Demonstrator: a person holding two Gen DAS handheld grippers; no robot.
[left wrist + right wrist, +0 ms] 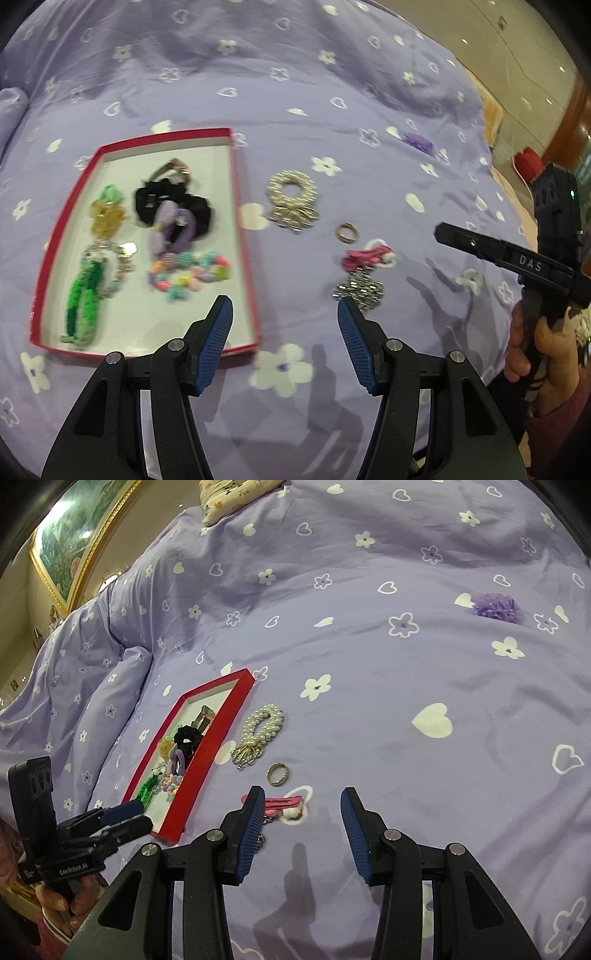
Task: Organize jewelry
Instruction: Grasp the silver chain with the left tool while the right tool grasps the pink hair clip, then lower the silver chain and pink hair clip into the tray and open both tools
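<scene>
A red tray [245, 236] [207, 760] on the purple bedspread holds several hair ties and bead bracelets. Right of it lie a pearl bracelet [293, 190] [264, 722], a metal ring [347, 233] [278, 774], a pink hair clip [365, 256] [286, 802] and a silver chain piece [358, 290]. My left gripper [284, 314] is open and empty, above the tray's near right corner. My right gripper [303, 805] is open and empty, just over the pink clip; it shows from the side in the left wrist view [480, 247].
A purple scrunchie [417, 142] [496, 607] lies farther off on the bedspread. A patterned pillow [229, 494] and a framed picture [74, 528] are at the far end. The bed edge and floor [517, 55] are to the right.
</scene>
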